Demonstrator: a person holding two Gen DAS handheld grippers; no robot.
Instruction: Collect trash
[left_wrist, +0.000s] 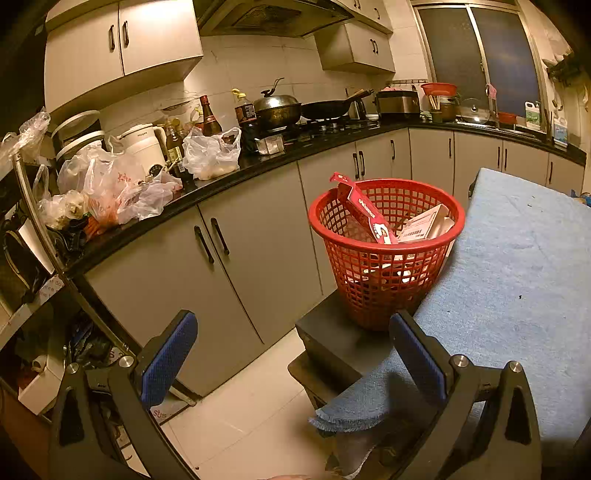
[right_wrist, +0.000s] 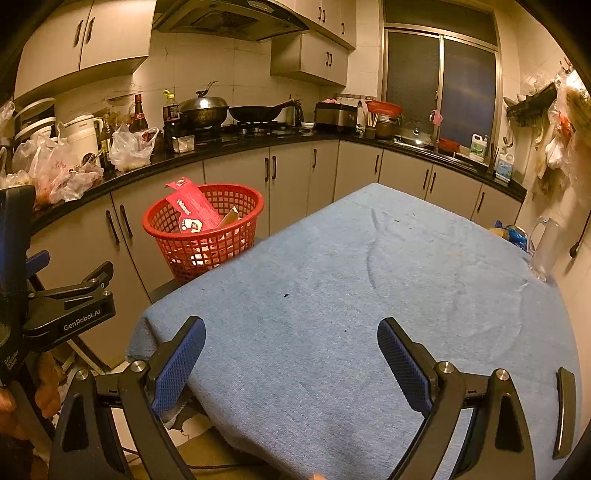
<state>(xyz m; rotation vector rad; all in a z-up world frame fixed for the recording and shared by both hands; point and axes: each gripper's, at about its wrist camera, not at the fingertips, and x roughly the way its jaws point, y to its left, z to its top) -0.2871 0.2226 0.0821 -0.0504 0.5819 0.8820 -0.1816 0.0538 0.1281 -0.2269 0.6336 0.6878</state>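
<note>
The basket (left_wrist: 386, 251) stands on a low stand (left_wrist: 340, 339) just left of my bench (right_wrist: 369, 295), boxes (left_wrist: 364, 212) leaning inside it. Behind it runs the kitchen counter (left_wrist: 258, 166), bags (left_wrist: 210, 153) at its left end.

We cannot read the small print on the pale carton (left_wrist: 424, 225) in the red basket (left_wrist: 384, 254), and the mesh wall blurs whatever lies at the bottom. The basket's base stands on a dark stool (left_wrist: 332, 332) whose legs we lose behind the blue cloth (left_wrist: 517, 277) of the surface. In the right wrist view the left gripper (right_wrist: 40, 266) is cut off by the frame's left edge, so its far finger is hidden from us. The contents of the plastic bags (left_wrist: 110, 188) stay unclear.
</note>
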